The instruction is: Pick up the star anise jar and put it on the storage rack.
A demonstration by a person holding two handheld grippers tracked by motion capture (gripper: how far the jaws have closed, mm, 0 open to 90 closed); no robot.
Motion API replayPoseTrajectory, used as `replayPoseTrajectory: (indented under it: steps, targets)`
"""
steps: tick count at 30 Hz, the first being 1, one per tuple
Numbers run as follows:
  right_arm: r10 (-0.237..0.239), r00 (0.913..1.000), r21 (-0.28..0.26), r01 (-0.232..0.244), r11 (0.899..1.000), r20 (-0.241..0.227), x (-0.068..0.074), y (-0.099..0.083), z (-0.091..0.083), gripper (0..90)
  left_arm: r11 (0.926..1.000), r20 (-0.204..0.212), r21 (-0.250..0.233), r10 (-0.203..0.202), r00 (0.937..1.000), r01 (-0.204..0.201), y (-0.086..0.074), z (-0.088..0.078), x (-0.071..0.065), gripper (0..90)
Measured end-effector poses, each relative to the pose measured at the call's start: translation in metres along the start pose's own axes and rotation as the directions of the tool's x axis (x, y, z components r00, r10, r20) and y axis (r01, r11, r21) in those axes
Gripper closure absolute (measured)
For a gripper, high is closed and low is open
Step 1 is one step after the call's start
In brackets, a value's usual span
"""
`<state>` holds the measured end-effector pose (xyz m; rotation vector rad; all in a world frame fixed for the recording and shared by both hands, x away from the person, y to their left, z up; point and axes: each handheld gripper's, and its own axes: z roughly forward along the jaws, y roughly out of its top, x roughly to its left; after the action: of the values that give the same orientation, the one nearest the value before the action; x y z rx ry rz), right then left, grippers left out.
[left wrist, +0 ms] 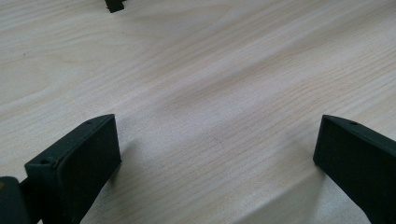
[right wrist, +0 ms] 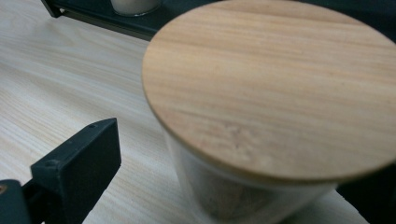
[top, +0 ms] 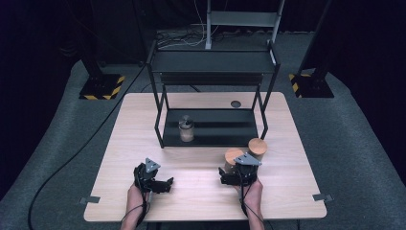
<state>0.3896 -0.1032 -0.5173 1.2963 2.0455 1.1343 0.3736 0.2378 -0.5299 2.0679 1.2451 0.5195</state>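
Two glass jars with round wooden lids stand on the wooden table right of centre: a near jar (top: 232,155) and a second jar (top: 257,147) just behind it to the right. My right gripper (top: 233,168) is open around the near jar (right wrist: 271,88). Its left jaw stands apart from the glass and its right jaw is hidden under the lid. A third, lidless jar (top: 186,129) sits on the lower shelf of a black rack (top: 210,62). My left gripper (top: 163,184) is open over bare table (left wrist: 217,135), holding nothing.
The rack (right wrist: 84,14) stands at the table's back middle, with a foot (left wrist: 114,5) on the wood. A dark round grommet (top: 235,103) lies behind it. Cables trail from both grippers toward the near table edge (top: 201,218). Striped stand bases (top: 100,87) sit on the floor beyond.
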Motion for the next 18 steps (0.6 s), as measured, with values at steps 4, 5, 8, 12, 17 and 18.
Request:
replayPoseTrajectory:
  steps: [4, 5, 8, 12, 17, 18]
  targets:
    - [-0.003, 1.0, 0.009, 0.003, 1.0, -0.004, 0.0001, 0.0027, 0.0034, 0.0, 1.0, 0.0, 0.0, 0.0, 1.0, 0.0, 0.0, 0.0, 0.0, 0.1]
    - [-0.004, 1.0, 0.01, 0.004, 1.0, -0.003, 0.0, 0.0036, 0.0043, 0.0, 1.0, 0.0, 0.0, 0.0, 1.0, 0.0, 0.0, 0.0, 0.0, 0.1]
    - [-0.003, 1.0, 0.013, 0.003, 1.0, 0.008, 0.0002, 0.0053, 0.0065, 0.8, 1.0, 0.0, 0.0, 0.0, 1.0, 0.0, 0.0, 0.0, 0.0, 0.1]
    - [0.001, 0.9994, 0.02, -0.001, 1.0, 0.035, 0.0002, 0.0055, 0.008, 8.9, 1.0, 0.0, -0.001, 0.0, 1.0, 0.0, 0.0, 0.0, 0.0, 0.1]
    - [0.015, 0.9989, 0.022, -0.016, 1.0, 0.044, -0.0023, 0.0045, 0.0067, 15.2, 1.0, 0.0, -0.001, 0.001, 1.0, -0.001, 0.0, 0.0, 0.0, 0.1]
    - [0.015, 0.9987, 0.03, -0.016, 0.999, 0.048, -0.0028, 0.0043, 0.0071, 16.9, 1.0, 0.0, 0.0, 0.0, 1.0, 0.0, 0.0, 0.0, 0.0, 0.1]
